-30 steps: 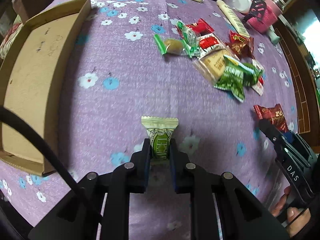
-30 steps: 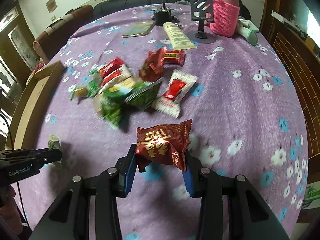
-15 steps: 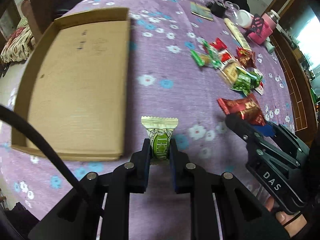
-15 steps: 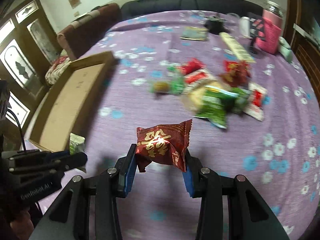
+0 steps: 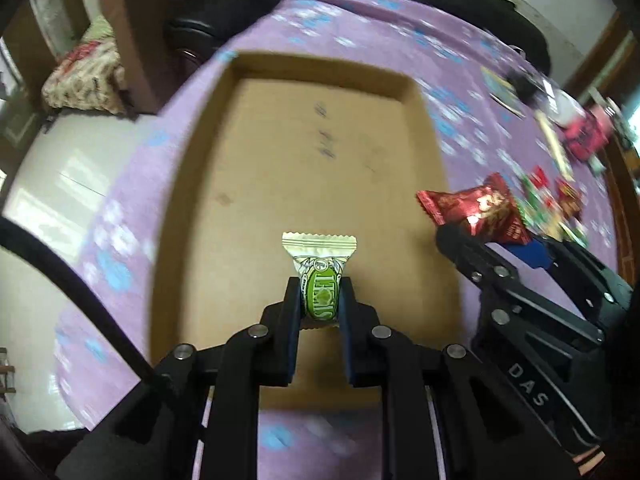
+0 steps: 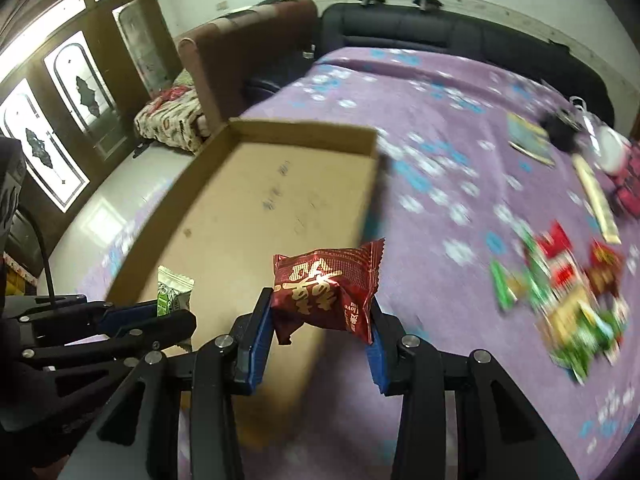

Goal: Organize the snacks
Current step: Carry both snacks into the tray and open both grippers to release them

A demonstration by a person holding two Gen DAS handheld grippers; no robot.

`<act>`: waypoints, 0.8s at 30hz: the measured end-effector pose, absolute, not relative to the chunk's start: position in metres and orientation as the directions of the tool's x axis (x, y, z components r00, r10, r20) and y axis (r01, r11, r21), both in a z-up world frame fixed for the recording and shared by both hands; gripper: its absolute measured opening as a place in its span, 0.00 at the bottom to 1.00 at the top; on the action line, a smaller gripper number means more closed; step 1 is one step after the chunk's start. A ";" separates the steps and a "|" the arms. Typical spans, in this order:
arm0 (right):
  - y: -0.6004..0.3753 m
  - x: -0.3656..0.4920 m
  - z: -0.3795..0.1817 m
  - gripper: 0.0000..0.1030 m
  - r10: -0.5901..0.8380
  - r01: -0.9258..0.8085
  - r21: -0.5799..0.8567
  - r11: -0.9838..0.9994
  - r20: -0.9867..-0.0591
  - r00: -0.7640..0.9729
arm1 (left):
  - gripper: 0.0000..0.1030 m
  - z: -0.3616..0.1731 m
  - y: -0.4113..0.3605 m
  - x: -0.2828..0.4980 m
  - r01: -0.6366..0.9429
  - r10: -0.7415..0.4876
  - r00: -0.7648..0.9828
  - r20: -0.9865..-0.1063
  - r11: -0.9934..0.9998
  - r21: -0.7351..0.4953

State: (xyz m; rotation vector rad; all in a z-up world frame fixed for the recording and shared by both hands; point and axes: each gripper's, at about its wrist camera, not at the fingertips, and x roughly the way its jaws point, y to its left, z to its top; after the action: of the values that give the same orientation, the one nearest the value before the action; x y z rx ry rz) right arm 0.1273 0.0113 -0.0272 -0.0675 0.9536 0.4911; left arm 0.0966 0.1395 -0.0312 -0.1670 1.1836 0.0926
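My left gripper is shut on a small green and cream snack packet, held above the floor of a shallow cardboard tray. My right gripper is shut on a dark red snack bag, held over the tray's near right corner. In the left wrist view the red bag and the right gripper hang at the tray's right side. In the right wrist view the green packet and the left gripper show at lower left. A heap of loose snacks lies on the purple flowered cloth to the right.
Beyond the snack heap stand a pink bottle, a long cream tube, a booklet and a dark object. A black sofa and a brown armchair border the table's far side. White floor lies past the left edge.
Both grippers have swung left from the snack heap to the cardboard tray, each still holding its packet. The tray now fills the middle of both views.
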 end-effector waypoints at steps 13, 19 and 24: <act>0.066 0.224 -0.046 0.40 0.330 -0.381 0.159 0.911 -0.835 0.440 | 0.20 -0.066 0.195 0.216 -0.248 0.069 0.289 -0.955 0.969 -0.005; 0.072 0.232 -0.046 0.41 0.312 -0.384 0.139 0.913 -0.844 0.437 | 0.21 -0.069 0.203 0.233 -0.245 0.069 0.260 -0.963 0.970 0.004; 0.073 0.234 -0.045 0.42 0.297 -0.388 0.119 0.914 -0.849 0.437 | 0.36 -0.071 0.205 0.237 -0.256 0.082 0.236 -0.968 0.967 0.019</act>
State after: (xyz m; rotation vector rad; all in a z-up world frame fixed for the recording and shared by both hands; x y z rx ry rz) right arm 0.2339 0.0725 -0.0452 -0.0983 1.0340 0.4267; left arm 0.2368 0.2053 -0.0713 -0.1542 1.3133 0.2325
